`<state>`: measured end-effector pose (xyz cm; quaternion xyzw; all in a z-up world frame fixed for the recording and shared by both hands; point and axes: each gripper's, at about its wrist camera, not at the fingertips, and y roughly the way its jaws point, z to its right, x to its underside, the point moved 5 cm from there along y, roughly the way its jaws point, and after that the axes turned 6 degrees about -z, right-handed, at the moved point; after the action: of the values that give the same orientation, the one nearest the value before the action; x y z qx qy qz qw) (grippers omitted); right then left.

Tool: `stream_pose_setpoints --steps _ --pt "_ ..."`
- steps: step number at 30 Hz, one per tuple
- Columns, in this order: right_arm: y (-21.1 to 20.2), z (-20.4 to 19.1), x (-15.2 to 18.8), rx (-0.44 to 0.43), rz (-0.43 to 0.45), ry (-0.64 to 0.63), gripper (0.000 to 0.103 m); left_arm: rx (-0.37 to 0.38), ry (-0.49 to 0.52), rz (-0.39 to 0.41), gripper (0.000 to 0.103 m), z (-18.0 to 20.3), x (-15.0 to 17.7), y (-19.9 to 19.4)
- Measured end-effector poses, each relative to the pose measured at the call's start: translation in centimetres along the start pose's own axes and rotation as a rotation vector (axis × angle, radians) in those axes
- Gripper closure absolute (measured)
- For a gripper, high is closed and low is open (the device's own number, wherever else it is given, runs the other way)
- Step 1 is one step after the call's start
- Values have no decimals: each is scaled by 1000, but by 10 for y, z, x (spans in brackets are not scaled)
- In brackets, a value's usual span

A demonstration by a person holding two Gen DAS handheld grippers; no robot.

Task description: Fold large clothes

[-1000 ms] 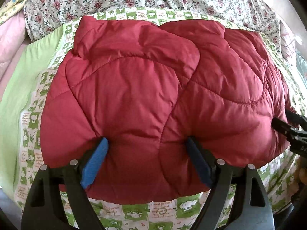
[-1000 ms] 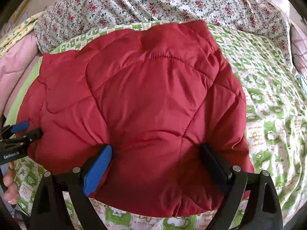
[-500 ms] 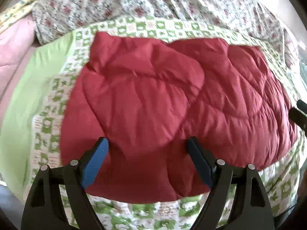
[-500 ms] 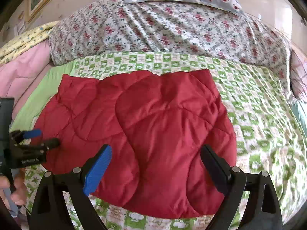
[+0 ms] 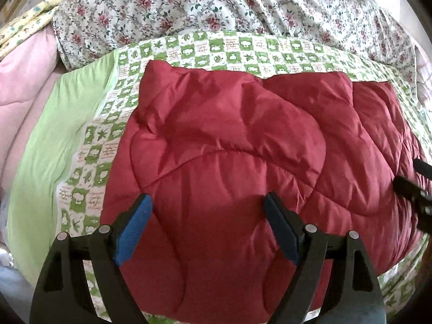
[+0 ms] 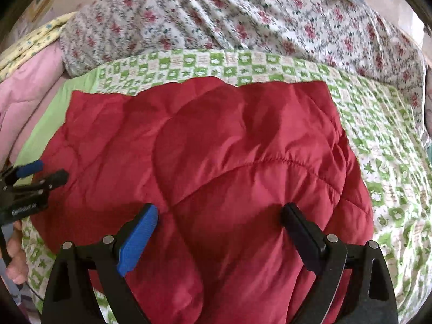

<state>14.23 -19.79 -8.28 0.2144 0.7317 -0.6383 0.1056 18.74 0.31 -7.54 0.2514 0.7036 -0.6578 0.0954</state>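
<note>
A red quilted padded jacket (image 5: 237, 167) lies folded into a compact rectangle on the green-and-white patterned bed sheet (image 5: 108, 145); it also fills the middle of the right wrist view (image 6: 216, 167). My left gripper (image 5: 208, 208) is open and empty, held above the jacket's near edge. My right gripper (image 6: 218, 218) is open and empty, also above the near edge. The right gripper shows at the right edge of the left wrist view (image 5: 413, 186). The left gripper shows at the left edge of the right wrist view (image 6: 37, 178).
A floral duvet (image 5: 243, 8) is bunched along the far side of the bed. Pink bedding (image 5: 24, 81) and a plain green sheet strip (image 5: 56, 135) lie to the left. Patterned sheet (image 6: 383, 135) lies uncovered to the right of the jacket.
Both grippers have pulled back and up from the jacket, which had been pressed between their open fingers. The jacket now lies lower and farther off, and more of the bed shows.
</note>
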Motion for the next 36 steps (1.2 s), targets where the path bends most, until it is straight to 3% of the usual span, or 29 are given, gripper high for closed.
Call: stream_pose_setpoints --steps 20,27,36 --pt "37 27 -25 2 -30 63 6 20 -6 -13 10 2 -15 28" --pt "21 27 -32 2 13 76 9 20 -23 -22 7 -3 -24 44" --pt "53 47 -38 -18 -43 118 6 35 -29 -28 5 -3 -27 49"
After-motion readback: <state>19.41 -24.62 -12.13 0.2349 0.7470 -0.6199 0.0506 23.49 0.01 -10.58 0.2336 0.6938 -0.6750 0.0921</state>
